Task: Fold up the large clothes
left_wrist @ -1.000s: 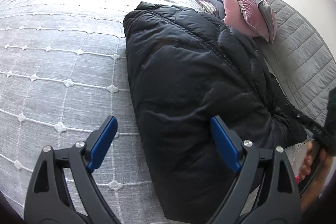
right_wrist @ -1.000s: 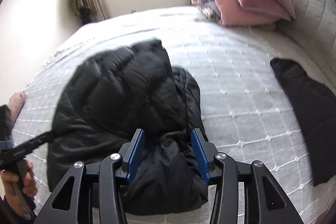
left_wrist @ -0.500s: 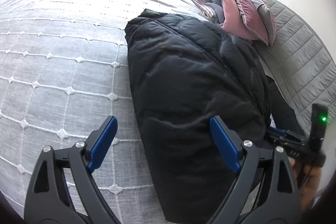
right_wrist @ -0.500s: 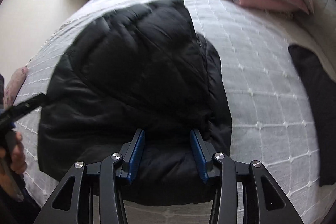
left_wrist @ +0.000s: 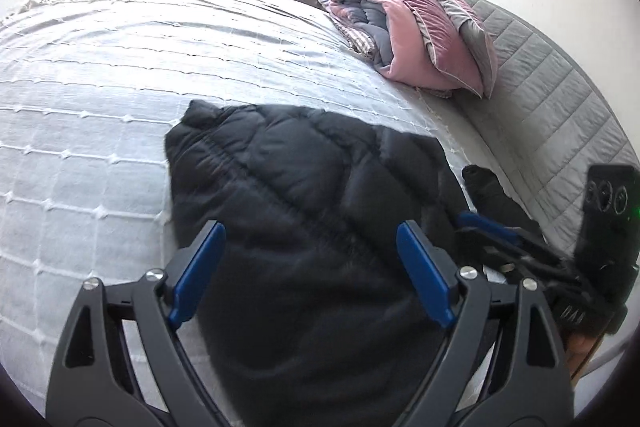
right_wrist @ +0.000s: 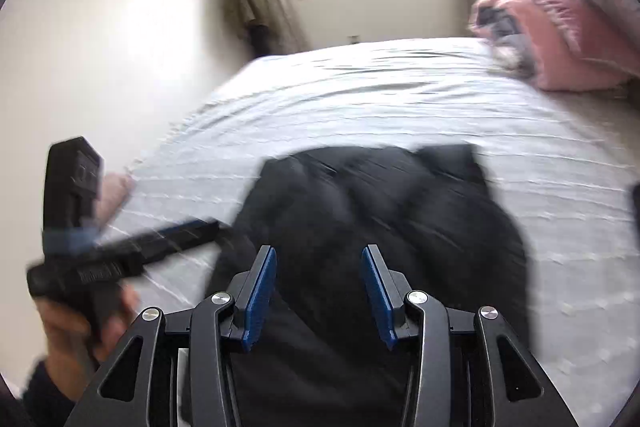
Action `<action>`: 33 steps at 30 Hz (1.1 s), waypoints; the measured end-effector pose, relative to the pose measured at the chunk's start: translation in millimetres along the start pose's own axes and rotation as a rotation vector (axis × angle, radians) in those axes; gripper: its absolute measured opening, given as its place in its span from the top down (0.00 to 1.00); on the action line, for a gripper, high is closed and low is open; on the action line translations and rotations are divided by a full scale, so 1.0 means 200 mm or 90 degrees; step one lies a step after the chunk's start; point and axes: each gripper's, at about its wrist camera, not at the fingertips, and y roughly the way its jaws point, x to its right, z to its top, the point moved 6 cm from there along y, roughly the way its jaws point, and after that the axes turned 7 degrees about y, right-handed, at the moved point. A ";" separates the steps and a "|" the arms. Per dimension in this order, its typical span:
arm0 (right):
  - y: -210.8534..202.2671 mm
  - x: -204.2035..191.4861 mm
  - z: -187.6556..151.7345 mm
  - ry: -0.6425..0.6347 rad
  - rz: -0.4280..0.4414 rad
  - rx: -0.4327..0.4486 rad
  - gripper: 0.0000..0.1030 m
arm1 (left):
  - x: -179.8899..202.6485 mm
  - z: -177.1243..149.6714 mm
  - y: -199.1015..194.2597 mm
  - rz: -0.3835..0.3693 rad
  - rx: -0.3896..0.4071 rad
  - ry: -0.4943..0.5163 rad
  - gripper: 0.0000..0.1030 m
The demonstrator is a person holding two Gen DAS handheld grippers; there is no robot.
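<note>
Both the left gripper [left_wrist: 308, 267] and right gripper [right_wrist: 318, 291] are now pulling back with jaws open and empty, leaving the folded black jacket [left_wrist: 312, 227] lying ahead of the jaws on the bed [left_wrist: 100, 107], so this fold is likely finishing.

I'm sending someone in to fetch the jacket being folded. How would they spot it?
On the bed's white quilted cover, near the front edge, lies a black puffer jacket, folded into a bulky bundle. The pink and grey bedding sits by the headboard; the other dark garment lies flatter, beside it.
</note>
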 end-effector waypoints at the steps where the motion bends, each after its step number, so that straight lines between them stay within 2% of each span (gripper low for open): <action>1: 0.08 -0.01 0.02 0.002 -0.006 -0.011 0.57 | -0.02 0.01 0.05 0.010 -0.007 -0.002 0.15; 4: 0.31 0.03 0.01 -0.017 -0.081 -0.059 0.57 | -0.10 -0.05 0.19 0.051 -0.058 -0.002 0.15; 5: 0.35 0.07 0.00 -0.022 -0.088 -0.069 0.57 | -0.13 -0.08 0.24 0.059 -0.072 0.003 0.15; 8: 0.35 0.22 0.00 0.016 -0.113 -0.061 0.64 | -0.15 -0.11 0.29 0.042 -0.075 -0.001 0.14; 11: 0.31 0.39 0.02 0.040 -0.170 -0.049 0.64 | -0.12 -0.11 0.29 0.059 -0.071 0.013 0.14; 18: 0.30 0.60 -0.03 0.118 -0.171 -0.043 0.69 | -0.10 -0.11 0.30 0.064 -0.064 0.026 0.14; 21: 0.35 0.54 -0.07 0.082 -0.204 -0.047 0.68 | -0.10 -0.12 0.29 0.074 -0.063 0.019 0.13; 23: 0.33 0.52 -0.07 0.071 -0.213 -0.042 0.66 | -0.12 -0.13 0.24 0.055 -0.068 -0.013 0.14; 25: 0.25 0.52 -0.07 0.086 -0.207 -0.041 0.62 | -0.16 -0.16 0.16 0.022 -0.070 -0.061 0.14; 26: 0.19 0.51 -0.07 0.098 -0.203 -0.040 0.54 | -0.18 -0.18 0.13 0.013 -0.071 -0.078 0.14; 27: 0.12 0.51 -0.08 0.105 -0.200 -0.033 0.37 | -0.20 -0.21 0.09 0.009 -0.074 -0.100 0.14; 29: -0.02 0.50 -0.12 0.110 -0.221 -0.009 0.12 | -0.24 -0.29 0.00 0.016 -0.080 -0.127 0.14; 31: -0.14 0.52 -0.17 0.114 -0.245 0.008 0.12 | -0.24 -0.38 -0.05 0.011 -0.087 -0.146 0.14; 33: -0.19 0.58 -0.23 0.134 -0.218 -0.003 0.12 | -0.23 -0.45 -0.10 -0.012 -0.089 -0.166 0.14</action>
